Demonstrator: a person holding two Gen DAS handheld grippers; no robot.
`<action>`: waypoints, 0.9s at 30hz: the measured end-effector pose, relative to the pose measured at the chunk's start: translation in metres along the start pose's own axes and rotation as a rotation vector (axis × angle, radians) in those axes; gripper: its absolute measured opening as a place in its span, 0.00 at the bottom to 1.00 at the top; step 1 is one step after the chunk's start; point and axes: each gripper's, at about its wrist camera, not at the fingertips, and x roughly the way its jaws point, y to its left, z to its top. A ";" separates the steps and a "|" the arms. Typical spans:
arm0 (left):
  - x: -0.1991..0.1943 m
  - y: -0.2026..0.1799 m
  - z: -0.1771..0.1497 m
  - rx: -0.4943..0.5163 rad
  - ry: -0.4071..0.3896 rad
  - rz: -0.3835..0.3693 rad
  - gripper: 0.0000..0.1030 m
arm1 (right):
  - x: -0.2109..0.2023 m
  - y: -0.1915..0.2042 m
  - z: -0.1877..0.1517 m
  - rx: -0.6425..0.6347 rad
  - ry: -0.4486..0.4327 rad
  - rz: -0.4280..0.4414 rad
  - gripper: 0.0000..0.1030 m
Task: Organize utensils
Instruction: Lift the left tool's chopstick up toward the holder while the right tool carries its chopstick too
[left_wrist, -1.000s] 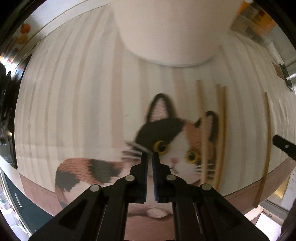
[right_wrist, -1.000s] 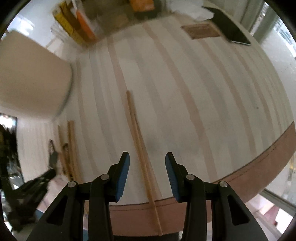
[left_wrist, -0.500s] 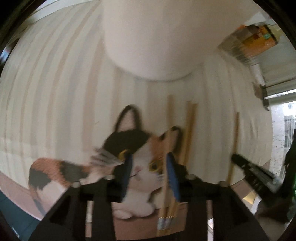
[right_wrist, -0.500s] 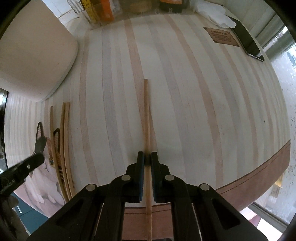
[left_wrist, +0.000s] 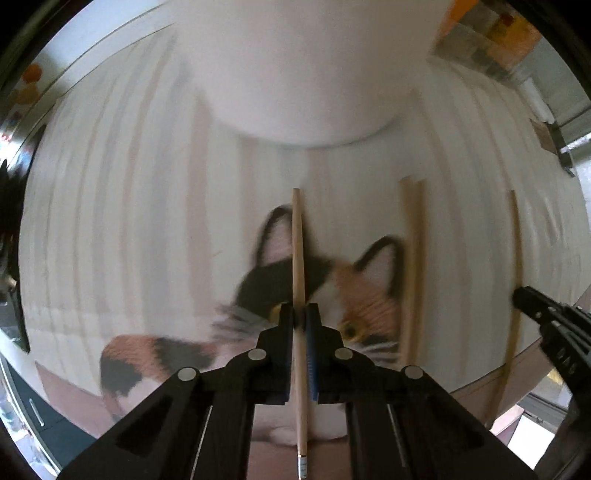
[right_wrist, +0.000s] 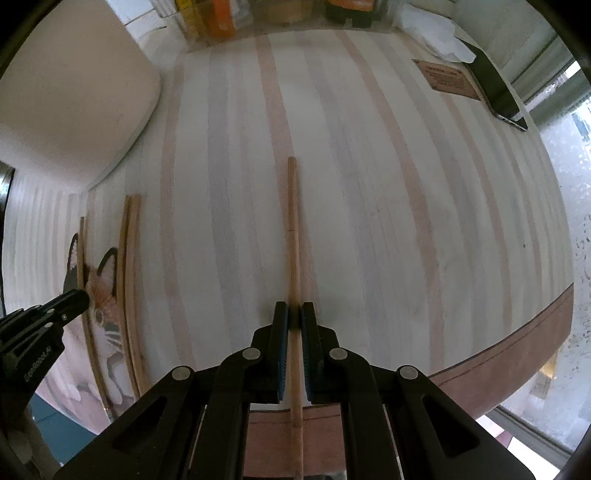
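Observation:
My left gripper (left_wrist: 300, 314) is shut on a wooden chopstick (left_wrist: 297, 251) that points forward over the cat picture on the striped mat. Two more chopsticks (left_wrist: 413, 258) lie side by side to its right. My right gripper (right_wrist: 294, 312) is shut on another chopstick (right_wrist: 293, 229) lying along the mat; the same chopstick (left_wrist: 514, 258) and the right gripper's tip (left_wrist: 532, 301) show at the right of the left wrist view. The left gripper's tip (right_wrist: 72, 299) shows at the left of the right wrist view, beside the pair (right_wrist: 130, 258).
A large cream container (left_wrist: 295, 66) stands just ahead of the left gripper; it also shows at the upper left of the right wrist view (right_wrist: 70, 92). Boxes (right_wrist: 218, 18), a white cloth (right_wrist: 436, 37), a brown card (right_wrist: 447, 79) and a phone (right_wrist: 495, 92) lie at the far edge. The mat's brown front border (right_wrist: 517, 362) is near.
My left gripper opened, moved right over a chopstick and has closed on it. My right gripper closed on its chopstick half a second ago and still holds it.

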 end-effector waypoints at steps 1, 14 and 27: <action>-0.001 0.007 -0.003 -0.008 0.003 -0.001 0.04 | 0.004 0.007 0.001 -0.002 0.004 0.006 0.07; -0.011 0.063 -0.012 -0.052 -0.002 -0.021 0.05 | 0.009 0.051 -0.008 -0.098 0.050 0.015 0.07; -0.005 0.045 -0.018 -0.063 -0.012 -0.013 0.06 | 0.015 0.075 -0.008 -0.144 0.030 -0.051 0.08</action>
